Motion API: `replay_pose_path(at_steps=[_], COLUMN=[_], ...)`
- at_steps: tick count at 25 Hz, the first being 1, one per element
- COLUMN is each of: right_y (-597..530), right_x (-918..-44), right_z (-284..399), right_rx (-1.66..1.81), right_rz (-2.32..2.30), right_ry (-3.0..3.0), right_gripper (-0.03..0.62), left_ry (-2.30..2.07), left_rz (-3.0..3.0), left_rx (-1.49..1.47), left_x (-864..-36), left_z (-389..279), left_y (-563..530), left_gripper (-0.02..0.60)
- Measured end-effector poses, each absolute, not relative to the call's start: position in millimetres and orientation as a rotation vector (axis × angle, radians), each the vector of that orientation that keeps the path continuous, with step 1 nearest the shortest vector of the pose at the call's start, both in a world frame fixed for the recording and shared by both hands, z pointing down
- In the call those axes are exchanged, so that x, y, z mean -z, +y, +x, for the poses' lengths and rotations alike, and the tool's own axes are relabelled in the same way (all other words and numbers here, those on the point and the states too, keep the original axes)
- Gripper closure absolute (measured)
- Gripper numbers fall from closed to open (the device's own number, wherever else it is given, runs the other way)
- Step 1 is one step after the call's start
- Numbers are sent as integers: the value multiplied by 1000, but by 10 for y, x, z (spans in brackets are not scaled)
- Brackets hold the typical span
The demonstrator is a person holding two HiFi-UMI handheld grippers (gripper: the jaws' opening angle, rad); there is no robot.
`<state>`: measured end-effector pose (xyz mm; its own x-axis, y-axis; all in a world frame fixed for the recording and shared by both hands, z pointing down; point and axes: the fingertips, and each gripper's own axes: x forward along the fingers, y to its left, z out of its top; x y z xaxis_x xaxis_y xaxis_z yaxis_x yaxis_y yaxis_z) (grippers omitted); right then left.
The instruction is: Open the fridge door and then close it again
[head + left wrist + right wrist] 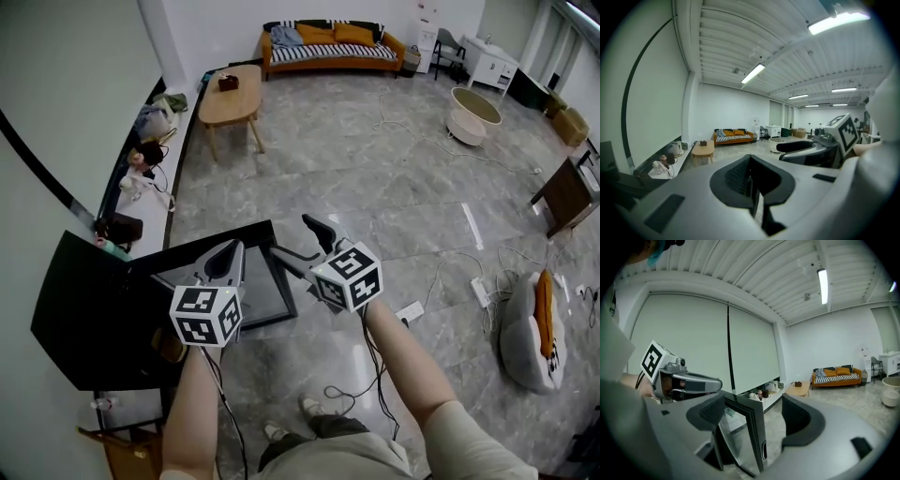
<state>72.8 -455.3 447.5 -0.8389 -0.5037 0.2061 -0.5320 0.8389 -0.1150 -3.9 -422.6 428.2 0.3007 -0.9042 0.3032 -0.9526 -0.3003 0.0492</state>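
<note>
The small black fridge (89, 314) stands low at the left of the head view, and its glass door (270, 286) is swung out to the right. My left gripper (228, 253) hovers over the door's top edge near the cabinet; its jaws are shut with nothing in them (752, 180). My right gripper (295, 239) is open just past the door's free edge. In the right gripper view the door (752, 432) stands upright between the spread jaws of the gripper (757, 416), and neither pad presses on it. The left gripper (686, 380) shows beside it.
A ledge with bags and bottles (145, 159) runs along the left wall. Farther off are a wooden coffee table (232, 94), an orange sofa (328, 42) and a white tub (473, 112). Cables and a power strip (410, 311) lie on the floor at the right, near a cushion (534, 328).
</note>
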Motion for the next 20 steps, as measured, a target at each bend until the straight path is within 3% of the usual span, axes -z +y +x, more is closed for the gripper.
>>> replay_pose_path(at_steps=[9,20], right_y=[-4521,-4557], right_x=[-4406,-4546], right_z=[690,440], right_rx=[-178,-272], right_rz=[762,408], right_ry=[-2882,-2923], right_gripper=[192,189], left_ry=[-1729,-1741], left_rz=[2332,2313], left_rx=[-337,-339], left_x=[-4185,-4139], left_z=[-117,-217], left_y=[-4007,-3864], left_gripper=[575,575])
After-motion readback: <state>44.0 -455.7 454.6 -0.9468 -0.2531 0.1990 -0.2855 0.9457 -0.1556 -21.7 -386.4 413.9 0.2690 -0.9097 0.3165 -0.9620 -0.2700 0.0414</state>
